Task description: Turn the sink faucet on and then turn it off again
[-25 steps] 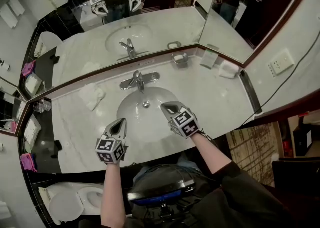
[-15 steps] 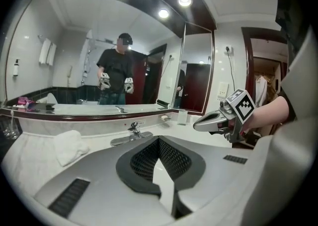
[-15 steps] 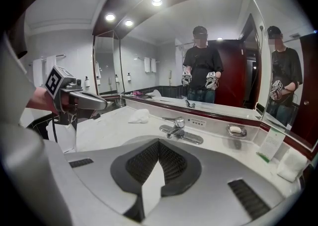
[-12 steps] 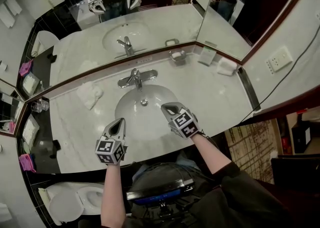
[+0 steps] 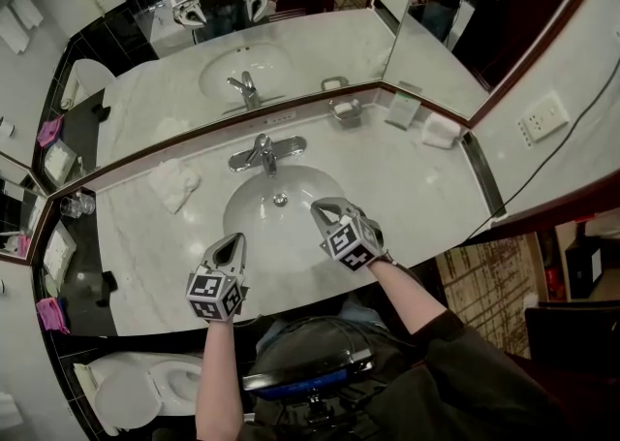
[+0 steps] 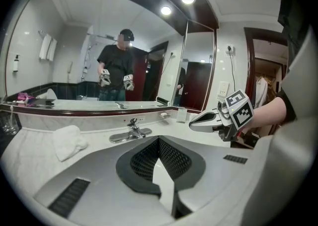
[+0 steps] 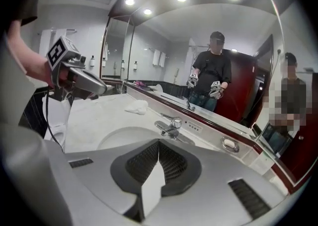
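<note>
At the back edge of the white sink [image 5: 242,211], the chrome faucet [image 5: 263,152] stands on the pale marble counter [image 5: 417,187], its spout pointing over the bowl. Neither gripper touches it. The left gripper [image 5: 232,240] hovers over the counter's front edge, left of the bowl, jaws closed together with nothing between them. The right gripper [image 5: 318,206] hangs over the bowl's right side, nearer the faucet but apart from it, its jaws also closed and empty. A crumpled white cloth [image 5: 174,183] lies left of the faucet, and a soap dish [image 5: 346,110] sits to its right, by the mirror [image 5: 291,51].
</note>
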A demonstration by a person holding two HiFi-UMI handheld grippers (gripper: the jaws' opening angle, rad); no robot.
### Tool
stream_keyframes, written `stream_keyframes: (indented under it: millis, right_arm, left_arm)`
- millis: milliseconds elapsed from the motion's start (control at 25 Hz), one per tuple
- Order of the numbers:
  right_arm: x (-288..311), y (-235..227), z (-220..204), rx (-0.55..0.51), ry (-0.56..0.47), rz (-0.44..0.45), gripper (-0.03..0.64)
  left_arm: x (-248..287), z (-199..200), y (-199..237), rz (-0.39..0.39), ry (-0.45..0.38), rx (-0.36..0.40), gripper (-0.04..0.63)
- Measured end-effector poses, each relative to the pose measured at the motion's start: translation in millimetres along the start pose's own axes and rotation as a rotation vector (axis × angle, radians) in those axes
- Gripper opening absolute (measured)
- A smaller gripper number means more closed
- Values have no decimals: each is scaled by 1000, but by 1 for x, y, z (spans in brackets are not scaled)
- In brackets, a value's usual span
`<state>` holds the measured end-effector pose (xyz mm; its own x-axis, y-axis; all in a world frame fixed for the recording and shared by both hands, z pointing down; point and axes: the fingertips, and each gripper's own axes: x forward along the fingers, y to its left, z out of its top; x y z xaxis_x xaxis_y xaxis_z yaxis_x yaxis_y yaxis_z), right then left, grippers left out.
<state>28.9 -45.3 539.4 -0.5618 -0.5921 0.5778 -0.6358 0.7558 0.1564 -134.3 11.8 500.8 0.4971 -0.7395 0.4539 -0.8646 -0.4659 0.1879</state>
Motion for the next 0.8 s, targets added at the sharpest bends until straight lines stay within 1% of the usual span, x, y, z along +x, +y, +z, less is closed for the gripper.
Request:
stream_keyframes:
  millis: [40,160,240,280,320,360,400,480,560,600,680,720,800]
  right_arm:
    - [3,-1,0,-26,5,-6,26]
    - [13,-6,2,-88,18,-18,83]
    - [20,-9,5,-123,22,-17,101]
    - [25,-10,7,-142,24,-16,118]
    - [29,-11,9,-164,26,-15,151]
    - [33,-13,10,-187,29,-13,165]
    - [37,-14,12,-212,31,-11,166]
    - [46,-15,16,-270,35,-9,208]
    - [54,-16,21,-334,36,-9,214]
    - [59,-16,24,-365,37,-9,231]
    - [68,-19,30,-420,37,-12,240]
    - [73,-21,34,-445,39,-14,269]
    - [83,-25,41,-500,44,-17,278]
  left_arm:
    - [0,0,0,0,1,2,0]
    - [3,0,3,4,2,7,0]
    - [6,-1,7,15,2,13,0]
    - [8,-1,9,21,4,19,0]
    - [10,-1,10,25,6,24,0]
    - [12,-1,11,29,9,27,0]
    - [14,-1,12,31,11,28,0]
    - [17,-1,13,33,13,26,0]
    - [20,-2,14,34,15,22,0]
    - [21,-2,15,34,15,21,0]
    - [24,-3,17,37,18,19,0]
    - [26,-3,18,39,19,18,0]
    - [28,-3,21,42,18,12,0]
